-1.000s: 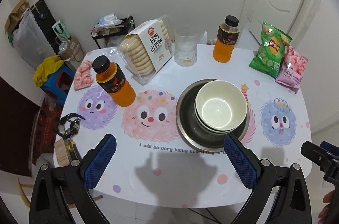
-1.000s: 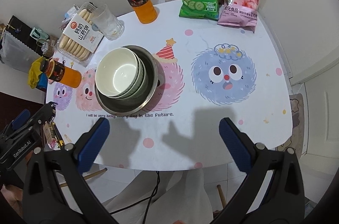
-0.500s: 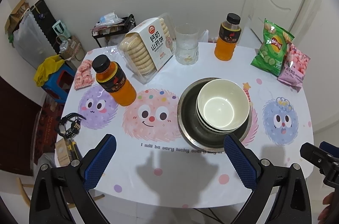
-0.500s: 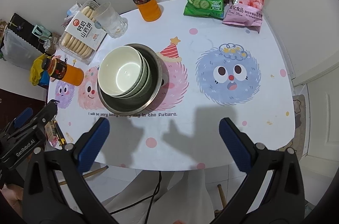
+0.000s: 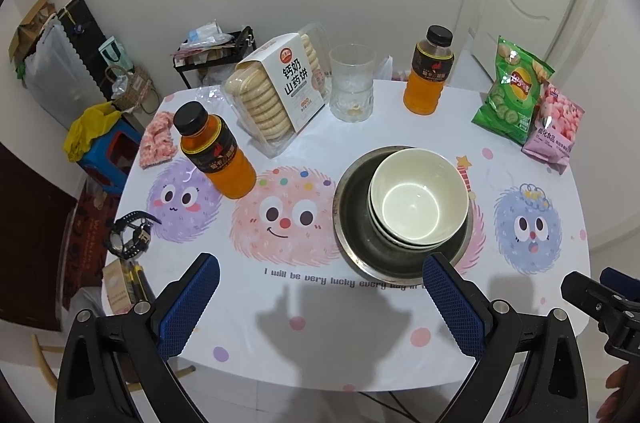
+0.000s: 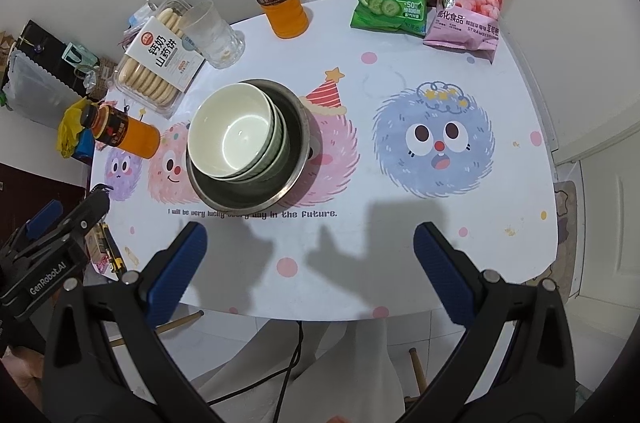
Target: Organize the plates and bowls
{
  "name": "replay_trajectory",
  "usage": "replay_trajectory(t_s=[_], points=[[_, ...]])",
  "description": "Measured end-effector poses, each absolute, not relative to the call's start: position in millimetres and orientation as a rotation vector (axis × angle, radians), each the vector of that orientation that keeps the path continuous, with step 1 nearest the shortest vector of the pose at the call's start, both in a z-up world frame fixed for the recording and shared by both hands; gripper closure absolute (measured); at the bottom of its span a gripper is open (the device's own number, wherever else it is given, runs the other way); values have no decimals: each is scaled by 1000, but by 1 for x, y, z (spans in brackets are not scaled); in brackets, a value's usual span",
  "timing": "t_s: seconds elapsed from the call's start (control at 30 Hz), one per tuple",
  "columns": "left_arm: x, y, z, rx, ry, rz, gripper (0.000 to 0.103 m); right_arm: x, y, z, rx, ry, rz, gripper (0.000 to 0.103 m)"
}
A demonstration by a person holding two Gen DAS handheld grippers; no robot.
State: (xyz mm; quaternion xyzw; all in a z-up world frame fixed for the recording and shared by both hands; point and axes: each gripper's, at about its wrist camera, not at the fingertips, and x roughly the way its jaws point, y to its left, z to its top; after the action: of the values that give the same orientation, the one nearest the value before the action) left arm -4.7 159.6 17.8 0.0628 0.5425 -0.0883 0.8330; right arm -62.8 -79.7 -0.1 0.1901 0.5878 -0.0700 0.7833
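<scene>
A stack of white bowls (image 5: 418, 201) sits inside a wide metal basin (image 5: 352, 223) on the table's middle; both also show in the right wrist view, the bowls (image 6: 236, 135) and the basin (image 6: 294, 167). My left gripper (image 5: 320, 303) is open and empty, above the table's near edge just in front of the basin. My right gripper (image 6: 310, 263) is open and empty, above the near edge to the right of the basin. Each gripper shows at the edge of the other's view.
On the table stand two orange drink bottles (image 5: 216, 151) (image 5: 430, 77), a biscuit box (image 5: 280, 95), a glass cup (image 5: 352, 89), a green chip bag (image 5: 514, 91) and a pink snack bag (image 5: 554, 131). A watch (image 5: 128, 235) lies at the left edge.
Both grippers have drawn back and risen slightly from the table; the bowls and basin have stayed in place.
</scene>
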Motion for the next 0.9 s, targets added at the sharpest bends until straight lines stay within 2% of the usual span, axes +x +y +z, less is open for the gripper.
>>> replay_trajectory(t_s=[0.9], points=[[-4, 157, 17, 121, 1160, -173, 0, -63, -81, 0, 405, 1269, -149, 0]])
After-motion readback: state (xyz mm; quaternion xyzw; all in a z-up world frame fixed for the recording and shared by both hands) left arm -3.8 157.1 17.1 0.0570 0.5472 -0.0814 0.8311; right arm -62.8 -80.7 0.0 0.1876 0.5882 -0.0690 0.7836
